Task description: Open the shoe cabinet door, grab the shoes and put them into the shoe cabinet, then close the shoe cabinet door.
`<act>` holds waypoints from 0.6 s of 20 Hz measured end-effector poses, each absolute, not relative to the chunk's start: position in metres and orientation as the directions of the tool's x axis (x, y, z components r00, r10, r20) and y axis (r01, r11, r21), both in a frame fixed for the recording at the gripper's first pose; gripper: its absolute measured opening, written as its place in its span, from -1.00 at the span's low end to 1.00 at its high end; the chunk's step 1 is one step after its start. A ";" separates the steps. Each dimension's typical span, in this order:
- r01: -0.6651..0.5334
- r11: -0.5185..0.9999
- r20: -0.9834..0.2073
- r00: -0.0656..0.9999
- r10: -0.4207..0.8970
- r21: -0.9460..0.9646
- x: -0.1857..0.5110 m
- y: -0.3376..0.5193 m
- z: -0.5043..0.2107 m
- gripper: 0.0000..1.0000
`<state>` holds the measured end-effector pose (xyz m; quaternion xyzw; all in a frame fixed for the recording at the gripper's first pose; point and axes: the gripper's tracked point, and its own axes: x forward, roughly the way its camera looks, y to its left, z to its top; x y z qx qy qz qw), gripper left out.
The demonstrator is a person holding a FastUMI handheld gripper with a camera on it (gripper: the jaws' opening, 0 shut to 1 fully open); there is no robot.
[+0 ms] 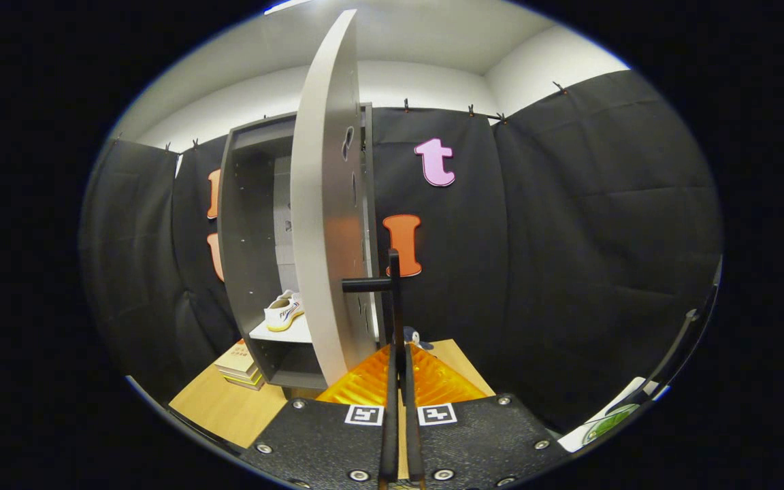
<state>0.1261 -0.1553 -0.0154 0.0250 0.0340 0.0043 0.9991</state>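
Nearest the camera, the gripper (400,354) points straight toward twelve o'clock, its two fingers (392,408) pressed together into a narrow pair with no gap to be seen between them. Whether they pinch the dark handle (370,284) that rises just ahead of the tips, I cannot tell; the upright part of that handle stands in line with the fingers and its crossbar runs from there toward nine o'clock to meet the cabinet door (327,204). That grey door stands partly open, edge-on to the camera, rising toward twelve o'clock from just ahead of the fingers, with small cut-out holes in its face. Beyond it, at about ten to eleven o'clock, the shoe cabinet (246,238) shows its dark interior and a pale shelf (290,332). On that shelf sits a white shoe (284,312) with a yellowish sole, inside the cabinet, near the door's edge. Below the cabinet, at about eight o'clock, a small stack of books (241,364) lies on the wooden table (229,408), touching the cabinet's lower corner
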 end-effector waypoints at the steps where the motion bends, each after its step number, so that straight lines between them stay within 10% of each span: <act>1: 0.001 0.999 -0.069 0.998 0.003 0.051 0.123 -0.155 -0.015 -0.91; 12: -0.002 0.998 -0.037 0.999 0.004 0.059 0.064 -0.120 0.005 -0.92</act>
